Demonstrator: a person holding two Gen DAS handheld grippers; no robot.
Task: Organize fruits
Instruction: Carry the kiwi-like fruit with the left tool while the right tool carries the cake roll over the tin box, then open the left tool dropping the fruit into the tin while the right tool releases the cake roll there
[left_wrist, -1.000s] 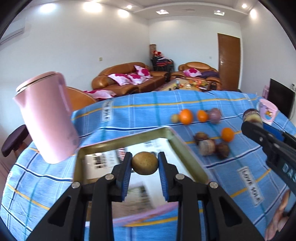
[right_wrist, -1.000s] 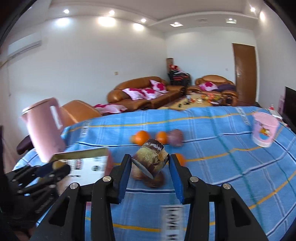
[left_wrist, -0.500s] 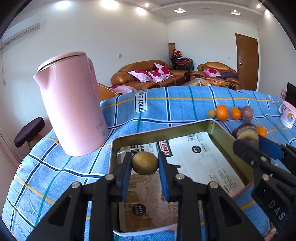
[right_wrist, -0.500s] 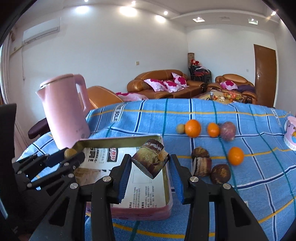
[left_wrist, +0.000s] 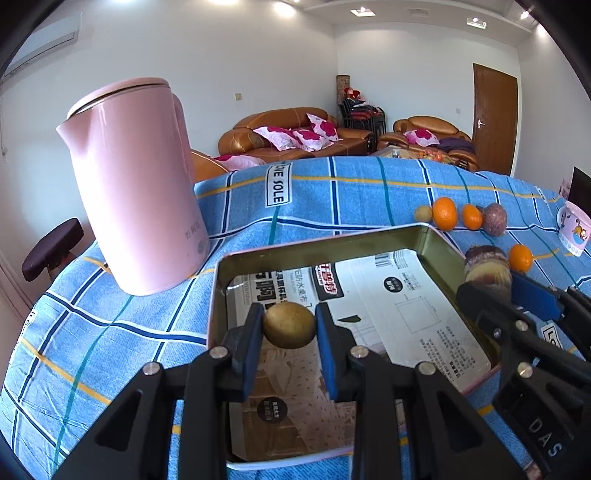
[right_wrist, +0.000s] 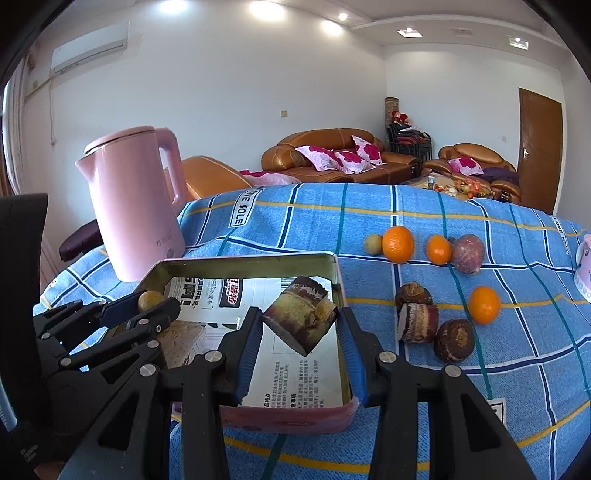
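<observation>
1. Left gripper (left_wrist: 289, 329) clamps a small yellow-brown fruit (left_wrist: 289, 325) over the metal tin (left_wrist: 436, 243), lower centre of frame.
2. Right gripper (right_wrist: 300, 326) grips a cut purple-brown fruit piece (right_wrist: 299, 317) above the tin's right side.

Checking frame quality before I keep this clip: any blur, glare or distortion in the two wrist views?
Left wrist view: sharp; strong fisheye bends the blue checked tablecloth and the walls, dark vignette at the corners, ceiling spotlights blown out, and the rectangular metal tin mirrors its paper lining. Right wrist view: equally sharp on the cut brown fruit piece, with the same curvature and hot ceiling lights.
</observation>
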